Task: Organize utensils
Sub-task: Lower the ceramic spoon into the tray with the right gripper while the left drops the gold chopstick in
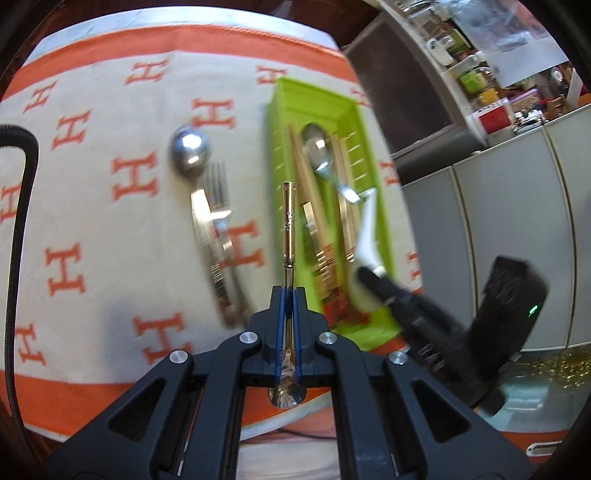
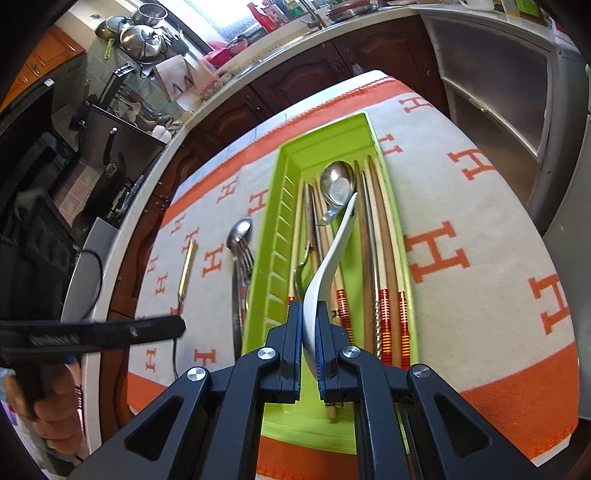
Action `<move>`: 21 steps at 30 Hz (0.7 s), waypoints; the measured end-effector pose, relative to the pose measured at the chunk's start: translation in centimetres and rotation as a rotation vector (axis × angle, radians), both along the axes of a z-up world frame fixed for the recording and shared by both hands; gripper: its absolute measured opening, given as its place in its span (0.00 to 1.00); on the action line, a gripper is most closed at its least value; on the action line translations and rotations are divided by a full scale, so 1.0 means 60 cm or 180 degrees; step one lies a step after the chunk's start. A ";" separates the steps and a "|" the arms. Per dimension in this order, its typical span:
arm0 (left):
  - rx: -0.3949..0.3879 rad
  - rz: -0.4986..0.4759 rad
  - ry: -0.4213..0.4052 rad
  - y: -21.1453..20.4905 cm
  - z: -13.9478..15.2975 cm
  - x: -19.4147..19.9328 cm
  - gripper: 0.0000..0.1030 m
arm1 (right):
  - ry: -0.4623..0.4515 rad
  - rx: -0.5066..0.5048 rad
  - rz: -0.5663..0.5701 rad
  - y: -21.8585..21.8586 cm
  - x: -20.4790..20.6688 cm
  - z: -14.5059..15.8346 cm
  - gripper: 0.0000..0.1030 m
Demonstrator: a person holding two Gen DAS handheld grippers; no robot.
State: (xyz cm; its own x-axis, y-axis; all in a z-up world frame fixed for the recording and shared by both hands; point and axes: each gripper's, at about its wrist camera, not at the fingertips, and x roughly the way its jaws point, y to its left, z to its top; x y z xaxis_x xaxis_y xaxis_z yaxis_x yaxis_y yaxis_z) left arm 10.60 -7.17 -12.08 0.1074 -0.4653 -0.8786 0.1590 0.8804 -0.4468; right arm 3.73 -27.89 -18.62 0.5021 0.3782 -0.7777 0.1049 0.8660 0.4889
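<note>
Bright daylight; window [image 2: 236,14] glare; motion blur left view; fisheye-bent edges.

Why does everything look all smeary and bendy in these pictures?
Left wrist view: motion blur smears the fork, the big spoon and the right gripper, and glare flashes off the spoon. Right wrist view: much sharper; only the left gripper is blurred. Both fisheye lenses bend the green tray and tablecloth edges.

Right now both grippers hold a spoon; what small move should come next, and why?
Probably lower the right gripper a little and release the white spoon into the green tray. Its handle already hangs over the chopsticks there, while the left gripper's gold-handled spoon is outside the tray.
</note>
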 end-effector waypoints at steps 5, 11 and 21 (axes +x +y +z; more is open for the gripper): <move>-0.0010 -0.0043 0.0034 -0.044 -0.023 0.026 0.02 | 0.0089 0.0007 0.0009 -0.004 0.007 -0.018 0.06; 0.0111 -0.0145 0.0092 -0.085 -0.094 0.039 0.02 | 0.0157 0.0036 0.0048 -0.001 0.011 -0.028 0.06; 0.0246 -0.0288 -0.0131 -0.090 -0.087 0.022 0.02 | 0.0179 0.0012 0.0180 0.016 0.008 -0.025 0.17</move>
State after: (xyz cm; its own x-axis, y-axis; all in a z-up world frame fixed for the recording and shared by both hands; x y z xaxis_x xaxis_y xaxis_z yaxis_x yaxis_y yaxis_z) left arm 11.91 -12.57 -17.32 0.1046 -0.4059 -0.9079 0.2561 0.8931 -0.3698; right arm 4.21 -26.90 -20.14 0.4354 0.4077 -0.8027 0.0831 0.8696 0.4867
